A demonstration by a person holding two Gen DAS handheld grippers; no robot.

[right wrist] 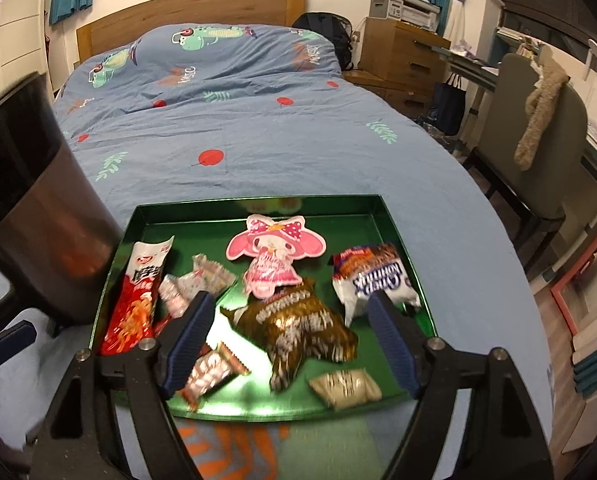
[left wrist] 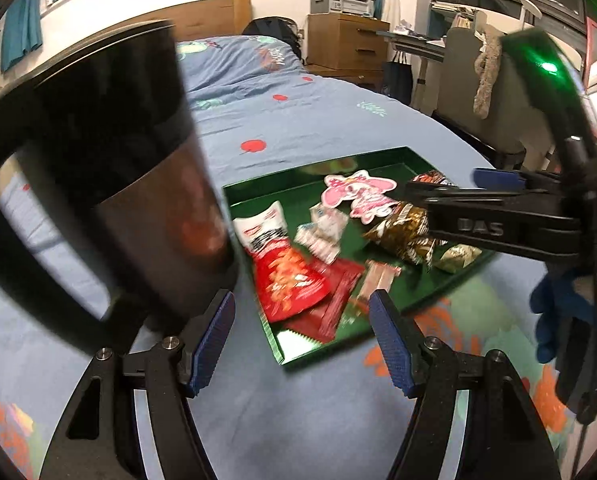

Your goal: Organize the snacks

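Note:
A green tray (right wrist: 390, 224) lies on the bed with several snack packets. In it are a red chip bag (right wrist: 136, 300), a pink character packet (right wrist: 274, 248), a brown-gold bag (right wrist: 302, 332), a white-blue bag (right wrist: 374, 276) and small wrapped sweets (right wrist: 210, 372). My right gripper (right wrist: 290, 344) is open above the tray's near part, around the brown-gold bag. My left gripper (left wrist: 302, 344) is open and empty over the tray's (left wrist: 386, 152) near corner. The right gripper (left wrist: 450, 216) also shows in the left wrist view, over the brown-gold bag (left wrist: 402, 228).
A tall dark container with a handle (left wrist: 106, 184) stands on the bed left of the tray; it also shows in the right wrist view (right wrist: 38, 216). The blue duvet (right wrist: 258, 148) spreads beyond. A chair (right wrist: 538, 152), drawers (right wrist: 402, 56) and desk are on the right.

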